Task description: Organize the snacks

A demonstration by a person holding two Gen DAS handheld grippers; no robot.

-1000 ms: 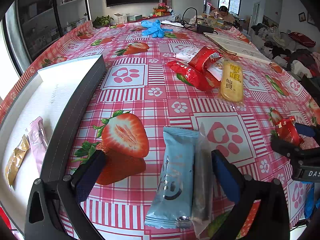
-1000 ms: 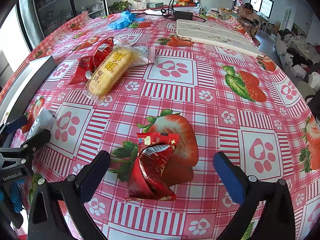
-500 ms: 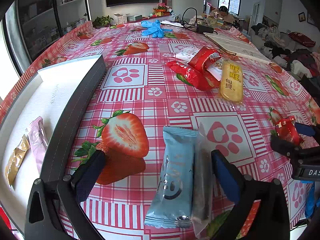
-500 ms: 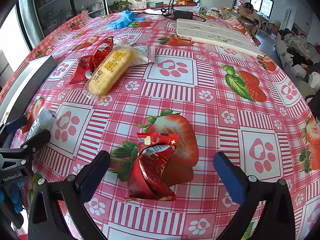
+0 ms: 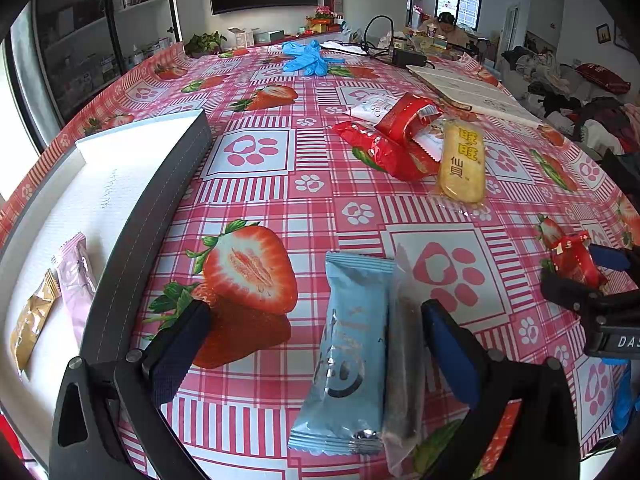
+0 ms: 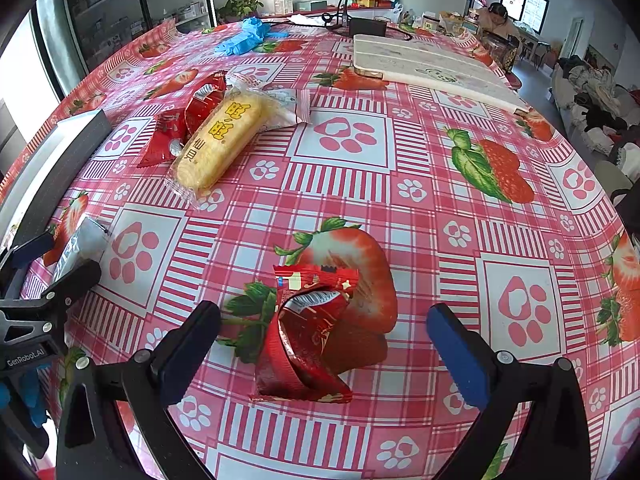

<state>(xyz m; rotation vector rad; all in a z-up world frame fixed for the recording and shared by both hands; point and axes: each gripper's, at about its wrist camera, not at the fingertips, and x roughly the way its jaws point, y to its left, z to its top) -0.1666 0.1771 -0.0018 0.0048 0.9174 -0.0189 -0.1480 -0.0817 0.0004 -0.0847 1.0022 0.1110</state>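
My left gripper (image 5: 316,344) is open low over the table. A light blue snack packet (image 5: 352,352) and a clear packet with dark contents (image 5: 404,360) lie flat between its fingers, nearer the right finger. My right gripper (image 6: 322,348) is also open, and a crumpled red snack packet (image 6: 308,340) lies on the cloth between its fingers. Further back lie a yellow rice cracker pack (image 5: 460,164) and several red packets (image 5: 392,140). To my left stands a dark-rimmed white box (image 5: 132,216) holding a pink packet (image 5: 74,280) and a gold packet (image 5: 32,320).
The table has a red strawberry-and-paw cloth. Blue gloves (image 6: 244,38), a long white board (image 6: 432,68), a black cable and adapter (image 5: 404,56) lie at the far side. A person (image 5: 446,26) sits beyond the table. The table's front edge is just below both grippers.
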